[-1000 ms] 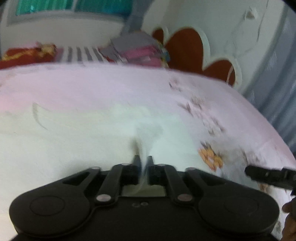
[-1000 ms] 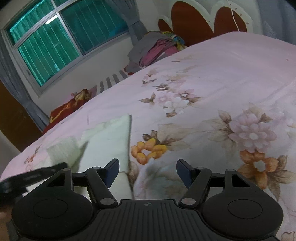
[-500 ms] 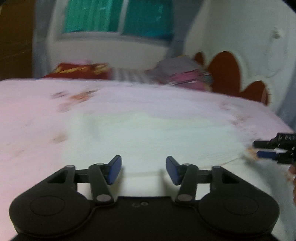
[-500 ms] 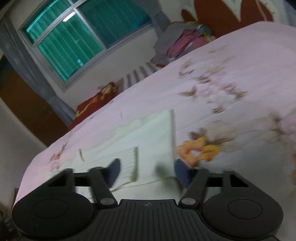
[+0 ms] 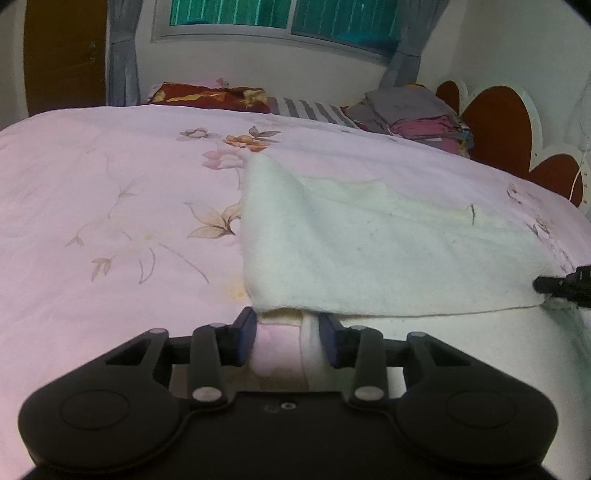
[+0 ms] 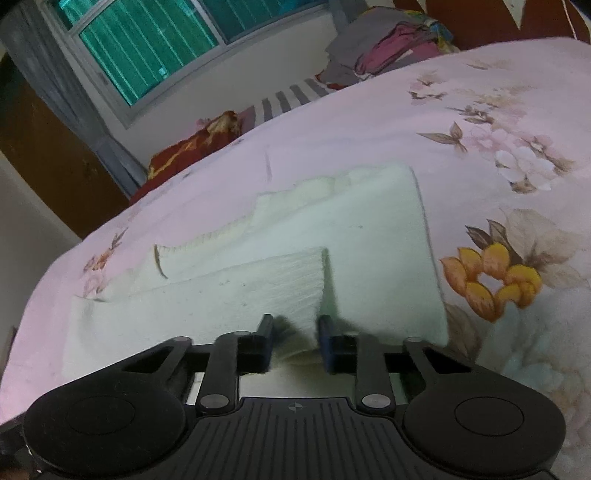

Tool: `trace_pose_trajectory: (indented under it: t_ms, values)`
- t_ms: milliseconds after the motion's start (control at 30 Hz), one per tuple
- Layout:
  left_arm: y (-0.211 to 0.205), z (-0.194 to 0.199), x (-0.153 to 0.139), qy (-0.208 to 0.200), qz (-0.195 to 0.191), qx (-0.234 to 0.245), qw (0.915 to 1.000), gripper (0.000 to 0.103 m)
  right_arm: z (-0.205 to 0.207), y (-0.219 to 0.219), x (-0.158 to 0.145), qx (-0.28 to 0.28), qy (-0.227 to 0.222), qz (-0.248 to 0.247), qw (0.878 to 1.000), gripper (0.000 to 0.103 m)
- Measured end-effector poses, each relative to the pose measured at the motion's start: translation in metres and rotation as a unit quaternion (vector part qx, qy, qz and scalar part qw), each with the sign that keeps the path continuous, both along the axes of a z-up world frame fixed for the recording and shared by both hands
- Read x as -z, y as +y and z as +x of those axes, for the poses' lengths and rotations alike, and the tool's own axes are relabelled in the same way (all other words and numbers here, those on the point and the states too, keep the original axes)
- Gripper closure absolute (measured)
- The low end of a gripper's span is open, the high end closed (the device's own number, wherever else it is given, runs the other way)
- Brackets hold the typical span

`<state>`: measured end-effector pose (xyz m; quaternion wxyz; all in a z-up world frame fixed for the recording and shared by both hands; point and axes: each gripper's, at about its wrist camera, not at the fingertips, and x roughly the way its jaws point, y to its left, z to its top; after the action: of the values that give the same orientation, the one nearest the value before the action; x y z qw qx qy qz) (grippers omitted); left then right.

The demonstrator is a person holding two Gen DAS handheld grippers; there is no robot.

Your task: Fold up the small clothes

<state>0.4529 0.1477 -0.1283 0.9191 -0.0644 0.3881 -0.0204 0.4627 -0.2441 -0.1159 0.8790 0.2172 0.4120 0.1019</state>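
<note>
A cream knit garment (image 5: 369,243) lies partly folded on the pink floral bedspread (image 5: 110,206). My left gripper (image 5: 287,334) straddles the garment's near left corner, jaws partly open, with cloth and bedspread between the fingers. In the right wrist view the garment (image 6: 332,251) shows a folded ribbed flap (image 6: 258,288). My right gripper (image 6: 295,338) has its jaws narrowed around the garment's near edge, cloth bunched between them. The right gripper's tip (image 5: 565,286) shows at the garment's right corner in the left wrist view.
A pile of grey and pink clothes (image 5: 417,114) and a red patterned pillow (image 5: 207,96) sit at the bed's far side. A red heart-shaped headboard (image 5: 506,129) stands at right. A window (image 5: 280,18) is behind.
My left gripper let go of the cloth, opened, and moved to the garment's near left corner. My right gripper moved onto the garment's near edge and narrowed around it.
</note>
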Motion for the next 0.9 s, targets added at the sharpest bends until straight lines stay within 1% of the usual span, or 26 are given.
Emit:
trace_pose_trajectory:
  t_ms: [33,67,100,133,167,200,233,300,333,433,533,667,767,800,833,867,900]
  values:
    - [0.003,-0.001,0.003,-0.002,-0.004,0.0,1.0,0.069,0.001,0.002,-0.001,-0.007,0.0,-0.002,1.0,0.097]
    - [0.005,-0.001,0.003,-0.004,-0.009,0.0,1.0,0.07,0.001,0.003,-0.005,-0.008,-0.009,-0.008,1.0,0.098]
    - [0.009,-0.004,0.004,-0.005,-0.011,0.001,0.9999,0.07,-0.002,0.001,-0.012,-0.002,-0.028,-0.014,1.0,0.098]
    - [0.01,-0.004,0.005,-0.006,-0.013,0.004,0.9999,0.07,-0.008,-0.007,-0.021,0.017,-0.049,-0.015,0.999,0.098]
    - [0.01,-0.005,0.005,-0.006,-0.014,0.005,0.9999,0.07,-0.015,-0.018,-0.027,0.048,-0.063,-0.019,0.997,0.098]
    - [0.01,-0.005,0.005,-0.006,-0.012,0.007,0.9999,0.071,-0.02,-0.029,-0.028,0.074,-0.064,-0.028,0.995,0.098]
    - [0.01,-0.005,0.005,-0.006,-0.011,0.009,0.9999,0.071,-0.021,-0.039,-0.023,0.086,-0.05,-0.042,0.994,0.098]
    - [0.01,-0.005,0.005,-0.006,-0.012,0.011,0.9998,0.071,-0.021,-0.049,-0.009,0.077,-0.021,-0.039,0.996,0.098]
    - [0.01,-0.006,0.005,-0.006,-0.011,0.012,0.9998,0.071,-0.023,-0.052,-0.005,0.078,-0.019,-0.035,0.996,0.098]
    - [0.01,-0.004,0.005,-0.005,-0.01,0.014,0.9998,0.071,-0.027,-0.052,-0.002,0.076,-0.023,-0.037,0.996,0.098]
    - [0.012,-0.002,0.005,-0.002,-0.016,0.013,0.9998,0.071,-0.027,-0.048,0.0,0.07,-0.024,-0.04,0.997,0.098]
    - [0.014,-0.002,0.005,0.0,-0.022,0.012,0.9997,0.071,-0.026,-0.046,-0.011,0.065,-0.036,-0.04,0.996,0.098]
    - [0.014,-0.002,0.002,0.007,-0.019,0.016,0.9997,0.069,-0.021,-0.045,-0.009,0.058,-0.033,-0.047,0.997,0.098]
    - [0.017,-0.004,-0.003,0.012,-0.021,0.014,0.9996,0.066,-0.019,-0.045,-0.007,0.052,-0.025,-0.05,0.997,0.097]
    - [0.02,-0.009,-0.01,0.006,-0.023,0.007,0.9997,0.06,-0.019,-0.046,-0.007,0.052,-0.019,-0.054,0.997,0.097]
    - [0.025,-0.016,-0.019,-0.012,-0.029,0.002,0.9995,0.056,-0.022,-0.049,-0.011,0.06,-0.023,-0.056,0.996,0.096]
    - [0.027,-0.019,-0.025,-0.027,-0.033,0.0,0.9991,0.048,-0.026,-0.054,-0.017,0.073,-0.033,-0.057,0.995,0.089]
